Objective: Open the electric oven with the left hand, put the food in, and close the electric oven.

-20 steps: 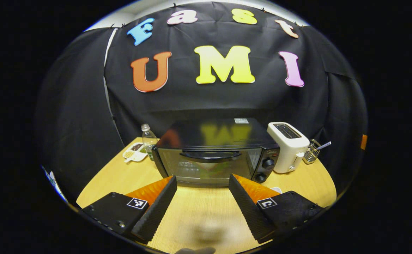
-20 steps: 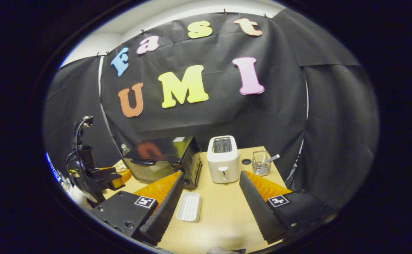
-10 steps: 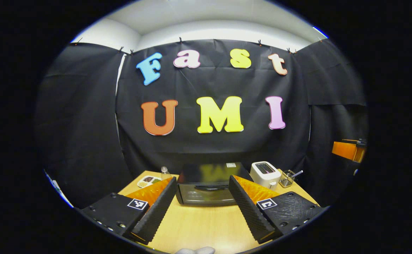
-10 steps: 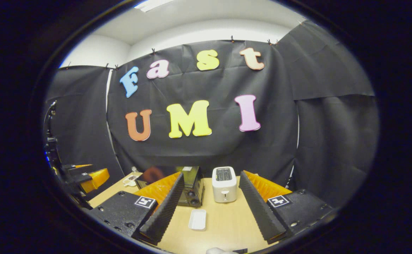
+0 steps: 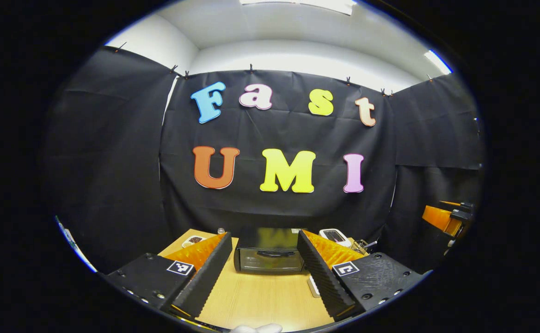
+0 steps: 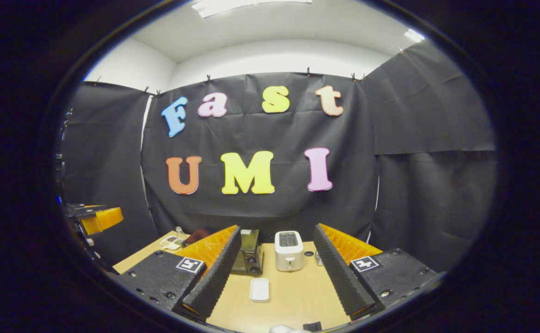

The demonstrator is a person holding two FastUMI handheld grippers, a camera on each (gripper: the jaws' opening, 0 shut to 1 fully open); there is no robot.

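Note:
The black electric oven (image 5: 268, 253) stands at the back of the wooden table (image 5: 256, 300), its glass door shut and the handle across the top of the door. My left gripper (image 5: 264, 234) is open and empty, well back from the oven and facing its door. A small white rectangular tray (image 6: 259, 290) lies flat on the table in front of the oven's knob side (image 6: 250, 256); I cannot tell what is in it. My right gripper (image 6: 277, 228) is open and empty too, held back from the table and facing the toaster.
A white toaster (image 6: 288, 249) stands right of the oven, with a small wire basket (image 6: 318, 258) beside it. A divided dish (image 6: 170, 241) and a clear bottle (image 6: 179, 230) sit left of the oven. The other gripper (image 5: 445, 217) shows at the far right of the left gripper view.
Both grippers have drawn back and up from the table, so the oven, toaster and tray look much smaller. Both have stayed open. The oven door has stayed shut.

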